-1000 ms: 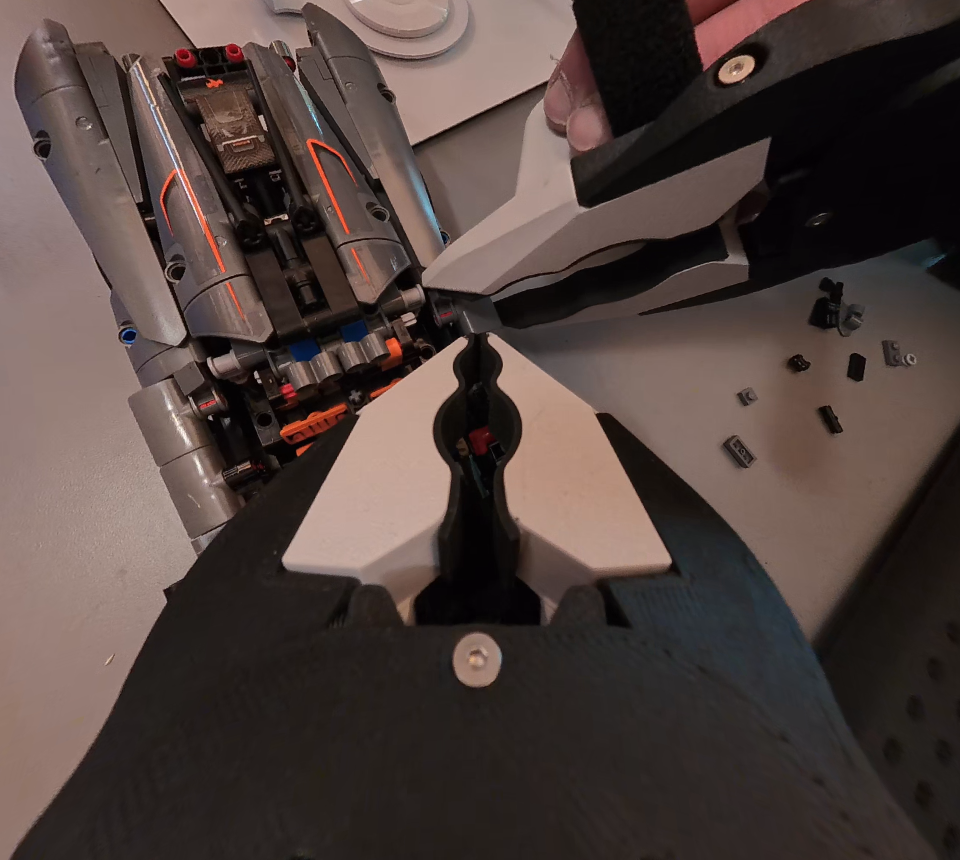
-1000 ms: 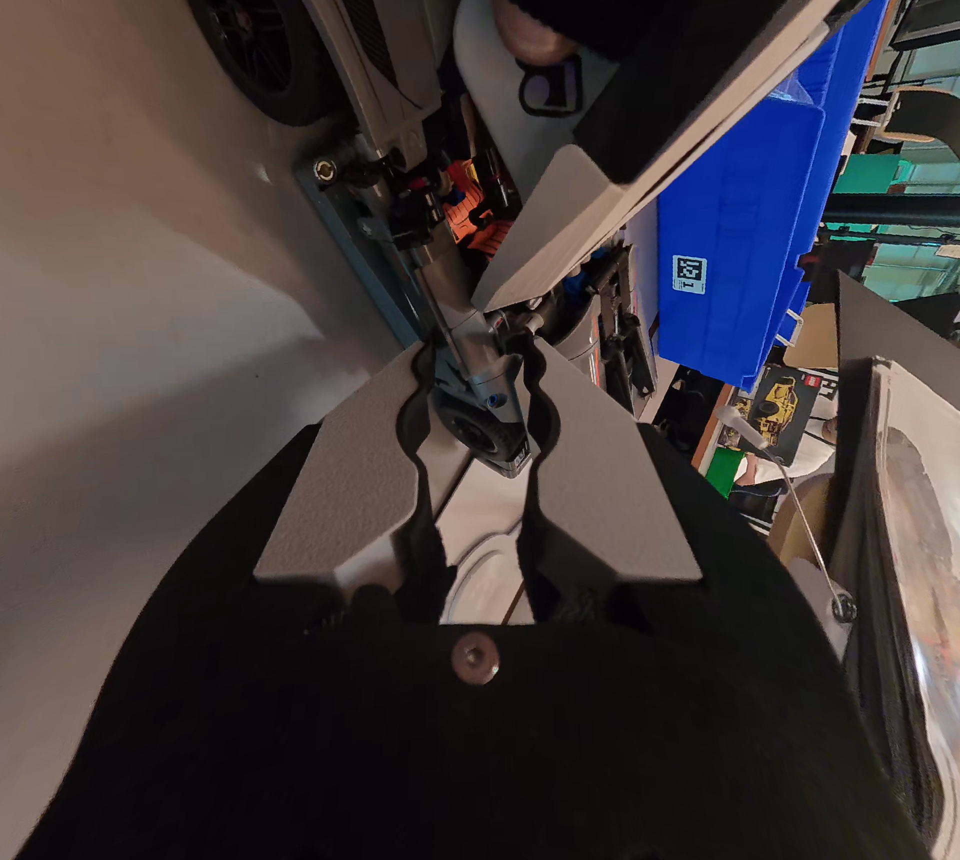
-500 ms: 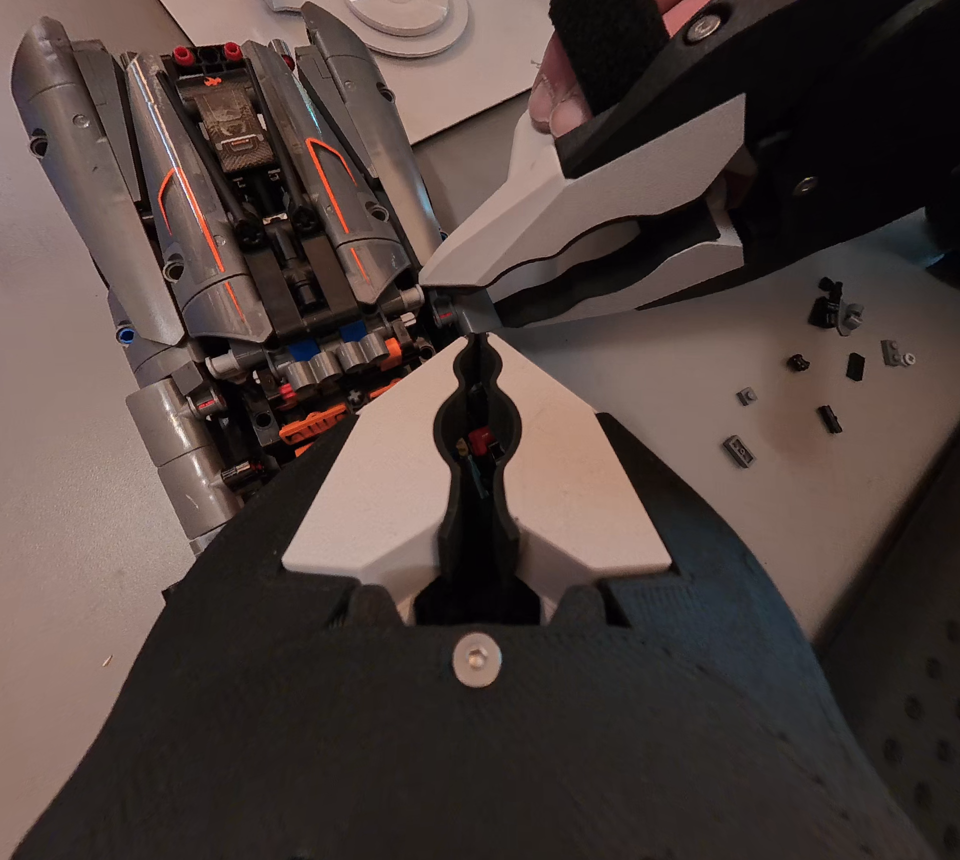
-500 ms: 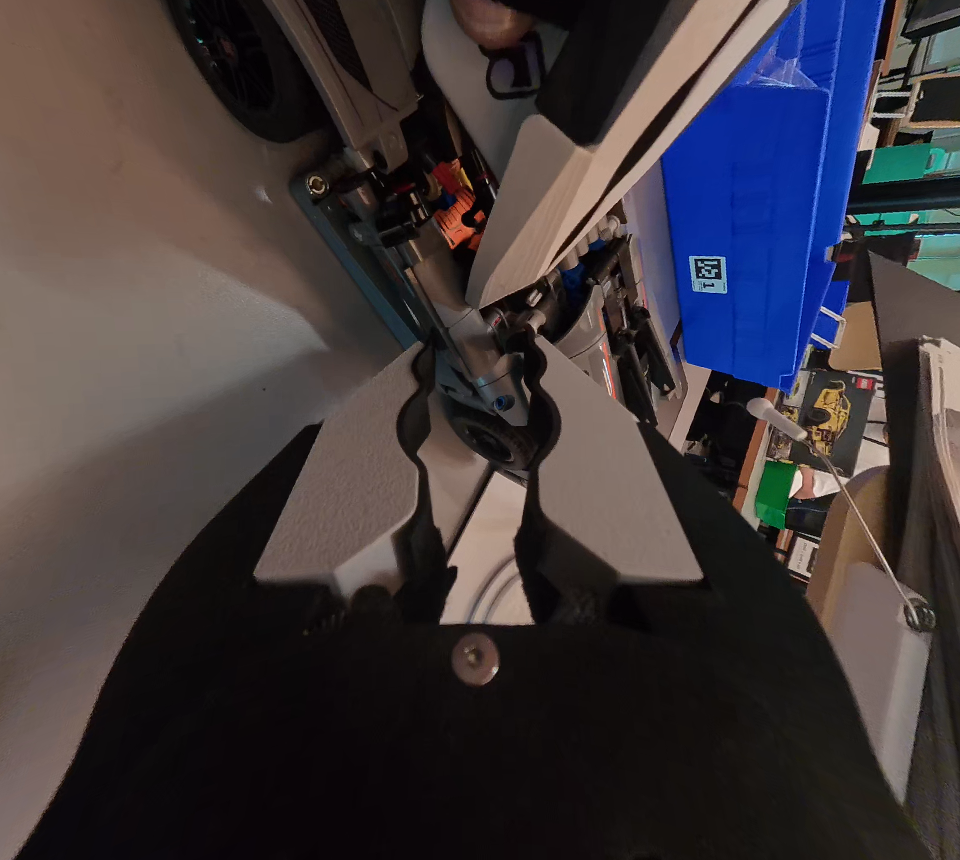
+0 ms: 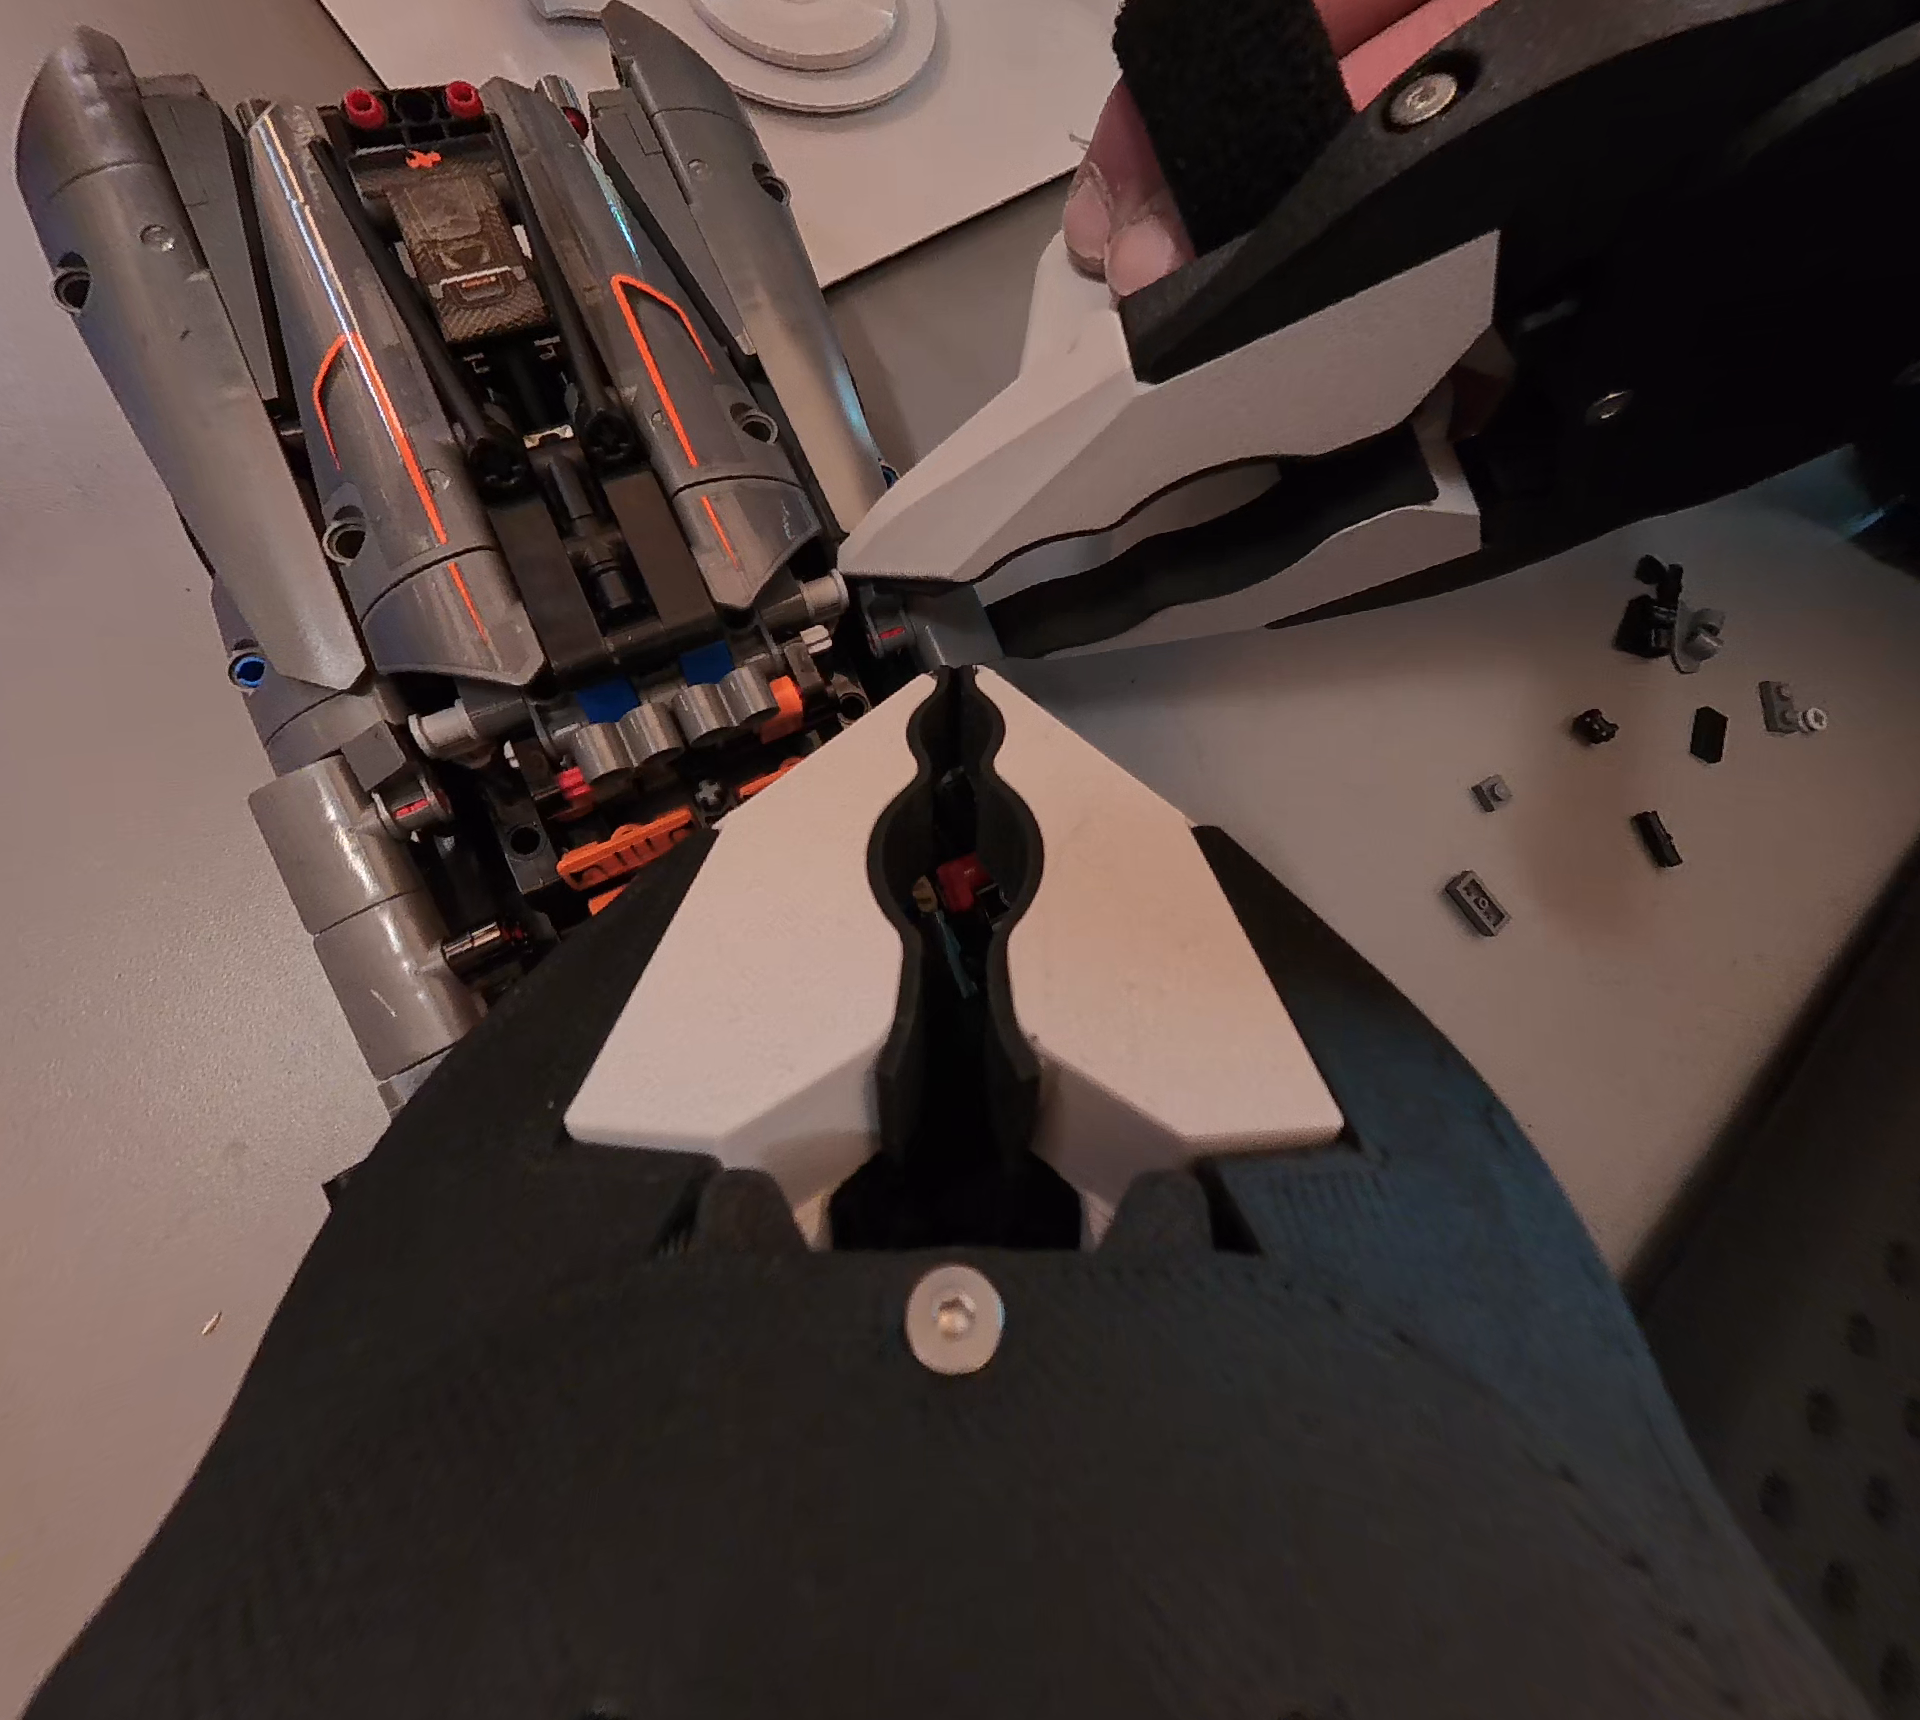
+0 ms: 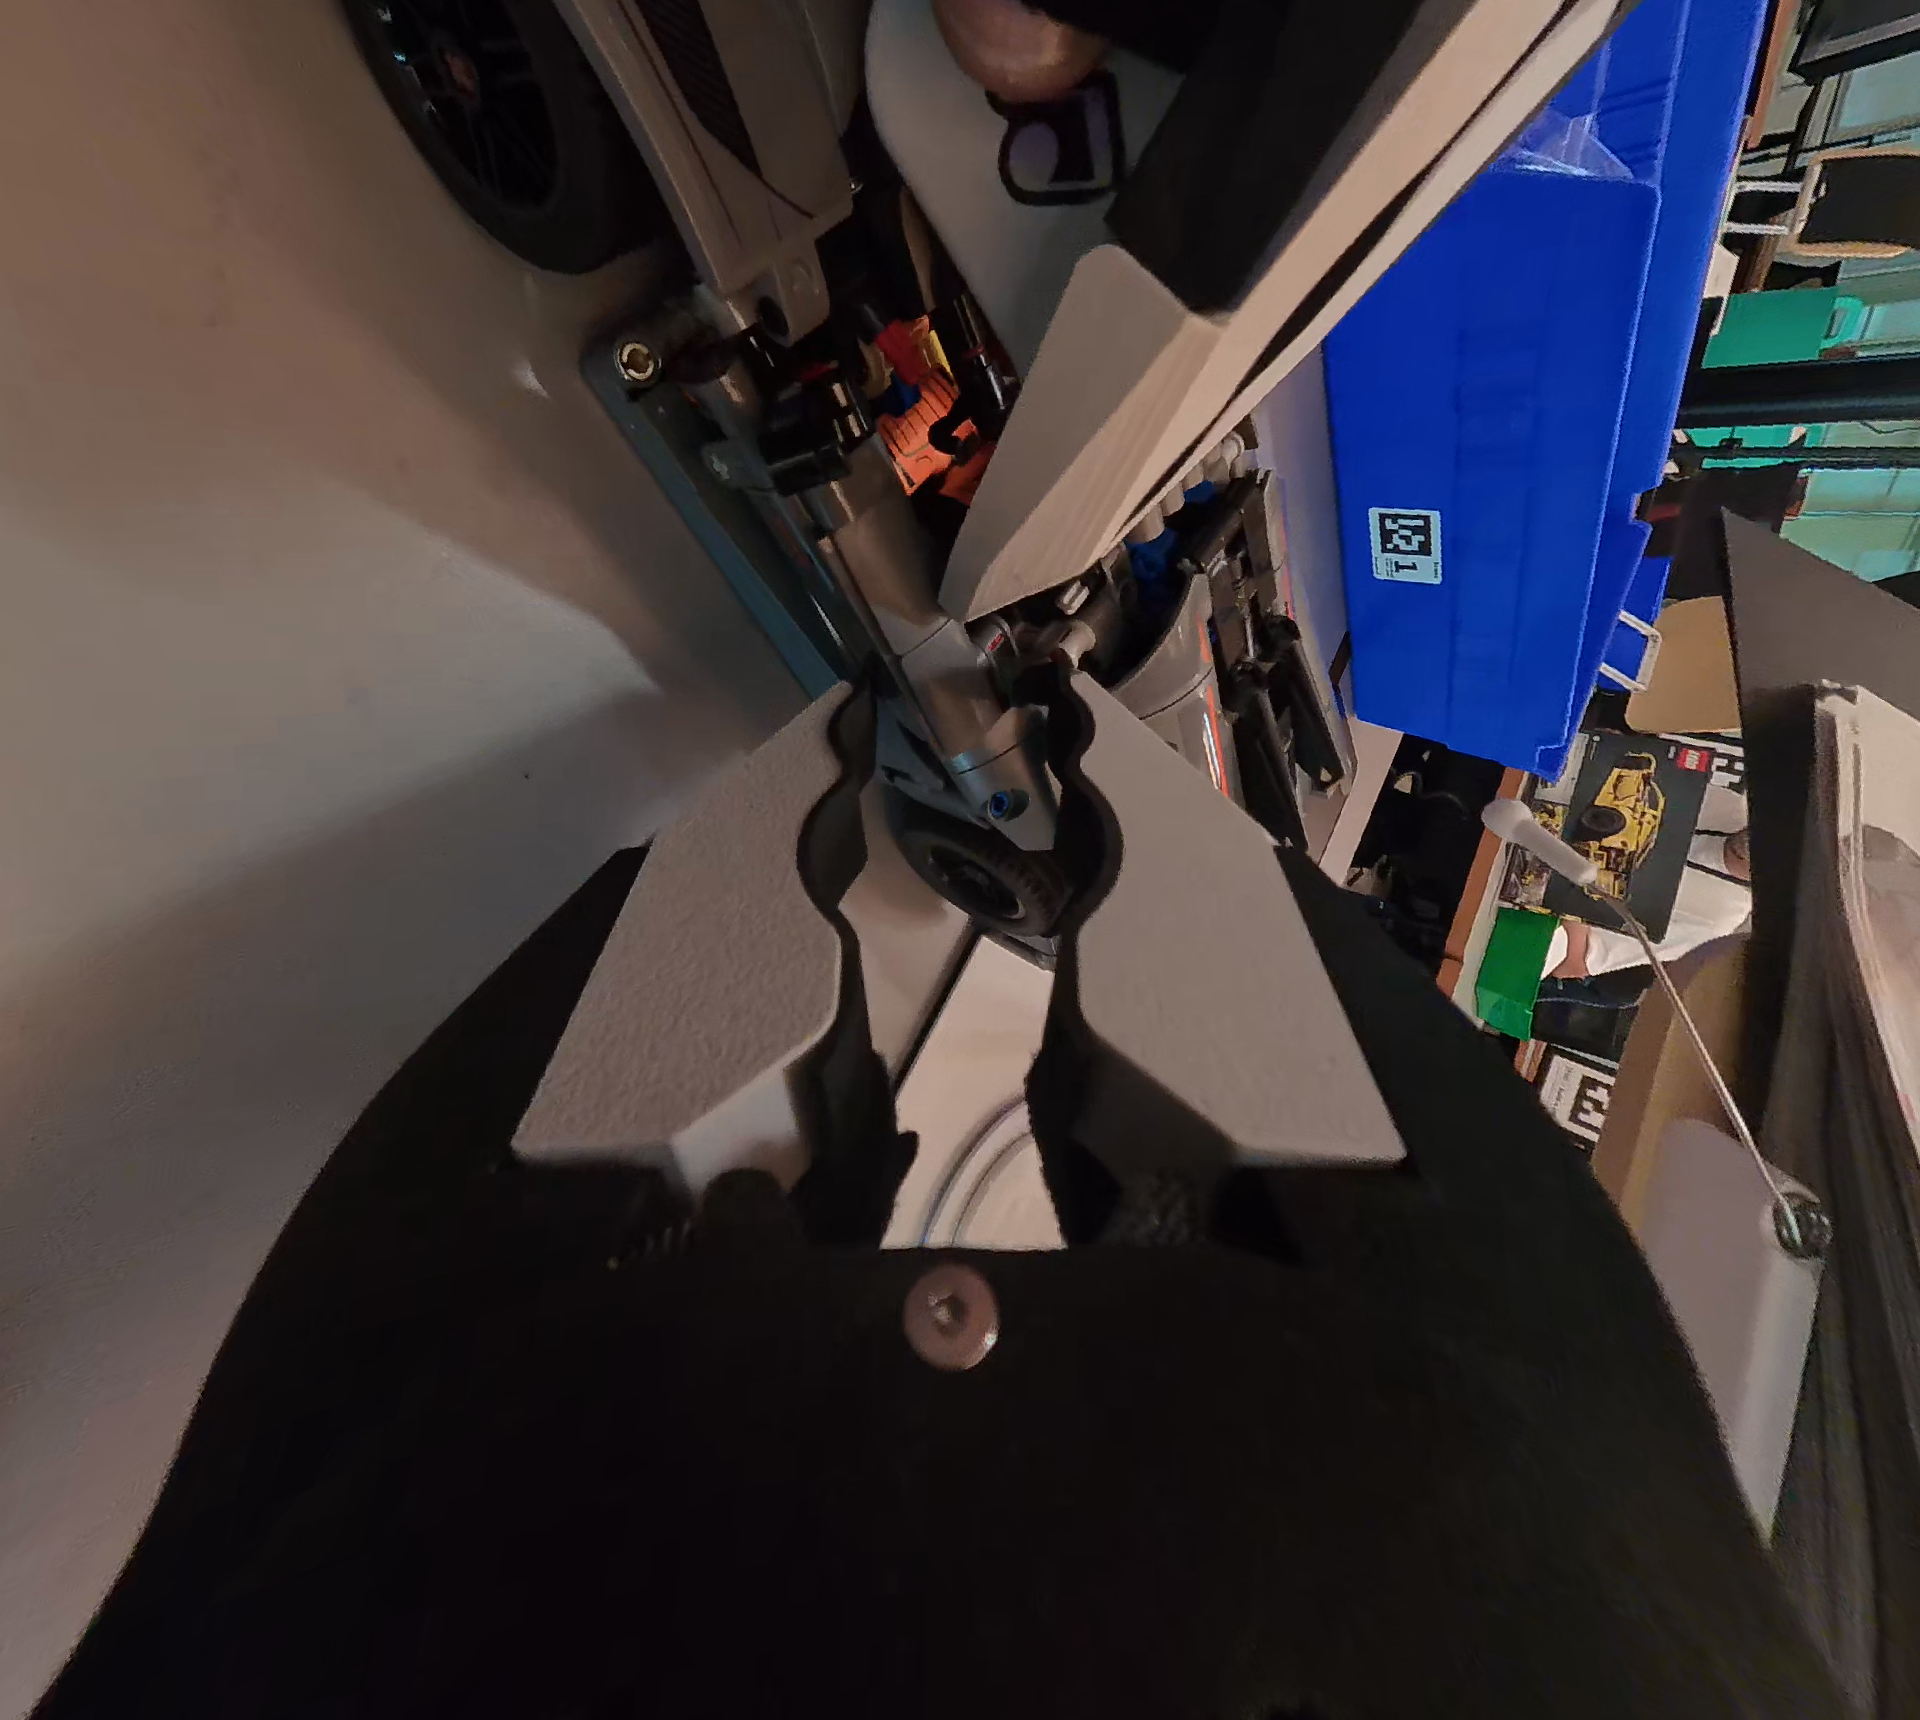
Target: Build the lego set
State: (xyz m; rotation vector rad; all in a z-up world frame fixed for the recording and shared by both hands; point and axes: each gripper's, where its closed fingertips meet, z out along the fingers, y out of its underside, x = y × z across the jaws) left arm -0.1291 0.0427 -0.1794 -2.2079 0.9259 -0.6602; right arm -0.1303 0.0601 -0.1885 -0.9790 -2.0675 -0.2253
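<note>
Car: the grey lego car (image 5: 416, 444) sits on the grey table (image 5: 114, 995), right in front of both claws. It has orange stripes and black wheels.
Left claw: the left gripper (image 5: 951, 683) is pinched nearly closed, with just a thin slit at its tips. It looks like it is holding the side of the car, but its own body hides the exact spot.
Right claw: the right gripper (image 6: 961, 714) is closed on a small grey lego part (image 6: 961, 714) that sticks out from the car's side.
Meeting spot: the tips of both claws almost touch each other at the same corner of the car.
Loose bits: tiny black and grey spare pieces (image 5: 1662, 735) lie apart on the table, to the right of the car.
How it feels: the car is probably hard plastic, light and stiff, with smooth slippery panels.
What can break: small parts may pop off if squeezed or twisted hard.
Where to hold: the bumpy beams and pins look safer to grab than the shiny curved panels.
</note>
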